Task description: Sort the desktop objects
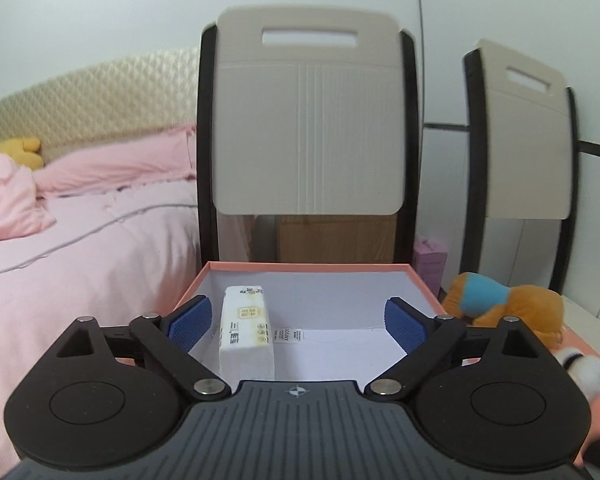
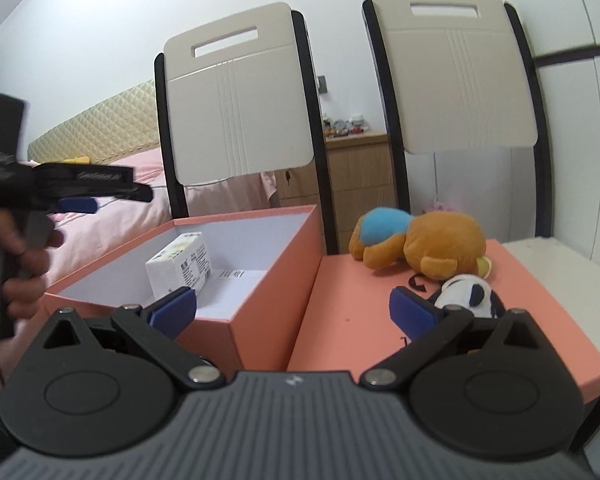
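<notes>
Open salmon box (image 2: 260, 280) holding a white carton (image 2: 180, 266), plush toys on its lid (image 2: 352, 300), two chairs, pink bed (image 1: 80, 248), both grippers' jaws apart, empty.

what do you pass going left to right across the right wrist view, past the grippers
left gripper → white packet in the open pink box → orange plush on the pink lid → panda plush

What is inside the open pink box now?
Inside the pink box stands one white carton, near its left wall, and a white label lies on the floor. The nearest floor strip is hidden behind the front wall.
</notes>
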`<state>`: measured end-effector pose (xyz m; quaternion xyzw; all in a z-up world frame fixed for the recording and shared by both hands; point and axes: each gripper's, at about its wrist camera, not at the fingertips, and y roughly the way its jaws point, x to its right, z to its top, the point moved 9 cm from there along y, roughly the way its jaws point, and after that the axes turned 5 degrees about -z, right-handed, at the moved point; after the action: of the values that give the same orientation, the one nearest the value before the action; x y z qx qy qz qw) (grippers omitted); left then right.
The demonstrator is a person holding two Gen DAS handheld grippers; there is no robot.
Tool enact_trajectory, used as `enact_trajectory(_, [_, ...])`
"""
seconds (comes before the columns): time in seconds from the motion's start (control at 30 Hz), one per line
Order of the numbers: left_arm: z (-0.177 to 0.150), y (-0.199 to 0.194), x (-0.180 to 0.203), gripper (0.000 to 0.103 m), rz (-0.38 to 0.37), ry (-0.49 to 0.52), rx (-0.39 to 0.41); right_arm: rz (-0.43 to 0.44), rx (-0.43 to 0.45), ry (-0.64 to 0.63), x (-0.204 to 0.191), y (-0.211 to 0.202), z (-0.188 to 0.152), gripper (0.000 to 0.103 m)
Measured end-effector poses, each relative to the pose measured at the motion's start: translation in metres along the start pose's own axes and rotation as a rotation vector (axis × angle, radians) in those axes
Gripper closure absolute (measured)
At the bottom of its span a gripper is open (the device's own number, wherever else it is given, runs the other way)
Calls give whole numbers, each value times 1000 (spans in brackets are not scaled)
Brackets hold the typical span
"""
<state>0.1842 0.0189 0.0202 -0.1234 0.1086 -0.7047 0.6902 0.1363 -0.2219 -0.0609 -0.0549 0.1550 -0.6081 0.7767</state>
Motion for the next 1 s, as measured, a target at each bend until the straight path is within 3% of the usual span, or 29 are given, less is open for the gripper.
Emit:
enact_trajectory(0.17, [-25,-43,-3,3,-26,-40,37,-7,24,-6,-5,-3,1,0])
enact_trajectory(0.37, [-53,-66,-4,2,-60,-82,42,-20,46,-20,-14,-1,0,0])
enact_trajectory(0.57, [-51,-87,0,0,-52,-38,126,-27,74,-43,-21,0,0,0])
enact_trajectory(0.83, [-56,-88,3,0,-76,-46,114,-16,111,19,-23,0,5,0])
enact_trajectory(1.0, [-57,-89,5,0,-76,-39,111,-45,186,29,-18,-7,13,0])
